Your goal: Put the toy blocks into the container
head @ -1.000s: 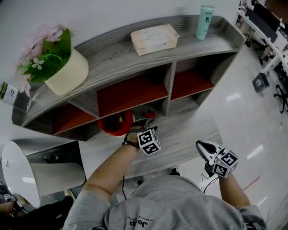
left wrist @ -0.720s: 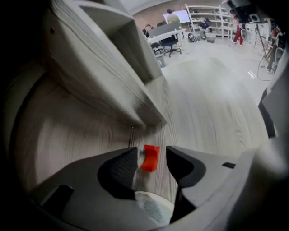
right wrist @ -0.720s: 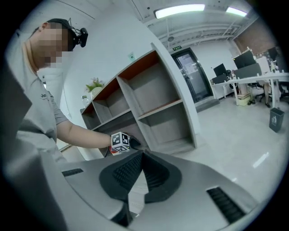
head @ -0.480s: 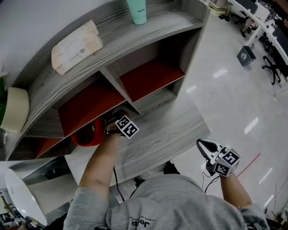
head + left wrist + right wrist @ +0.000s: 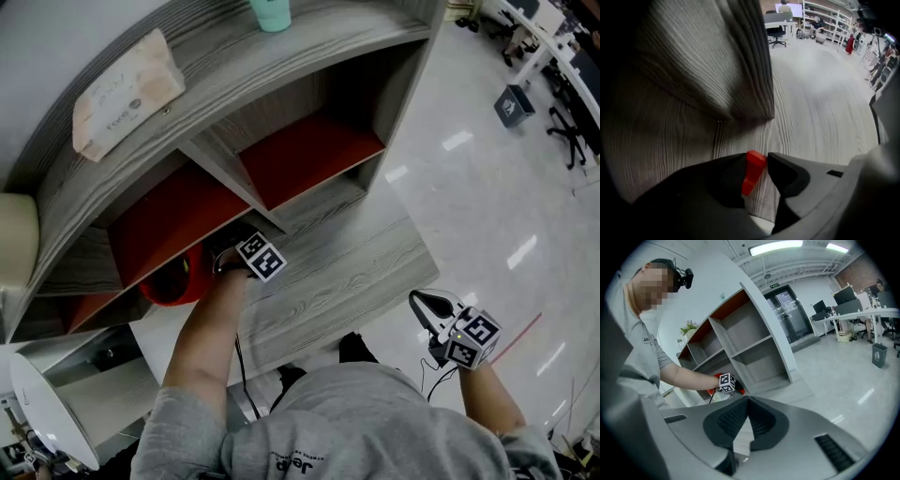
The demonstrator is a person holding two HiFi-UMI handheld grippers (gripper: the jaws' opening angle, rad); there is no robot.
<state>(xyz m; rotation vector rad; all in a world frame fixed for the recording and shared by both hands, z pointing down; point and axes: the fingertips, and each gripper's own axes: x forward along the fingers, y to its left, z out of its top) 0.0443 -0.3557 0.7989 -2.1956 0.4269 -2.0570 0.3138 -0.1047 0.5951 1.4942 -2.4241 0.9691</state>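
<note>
The red toy block (image 5: 753,169) sits pinched between the jaws of the left gripper (image 5: 759,161), which have just been closing on it, each pad pressed against one of its sides; it hangs low over the grey wood-grain base board (image 5: 356,272) of the shelf unit, close to the foot of an upright divider (image 5: 757,70), and whether it touches the board cannot be told; the red container (image 5: 173,281) stands just to the left of that gripper in the head view, tucked under the lowest shelf, with the block not inside it; the left arm (image 5: 202,347) reaches forward and down to that spot, the marker cube (image 5: 260,258) on top of the gripper; the right gripper (image 5: 748,400) is held well apart to the right, over the glossy floor (image 5: 487,187), its jaw tips pressed together with nothing between them; above, the compartments of the shelf unit have red back panels (image 5: 309,150); on the top board lie a pale tissue pack (image 5: 127,94) and, further right, a teal bottle (image 5: 270,11); a cream pot (image 5: 17,244) shows at the left edge.
</note>
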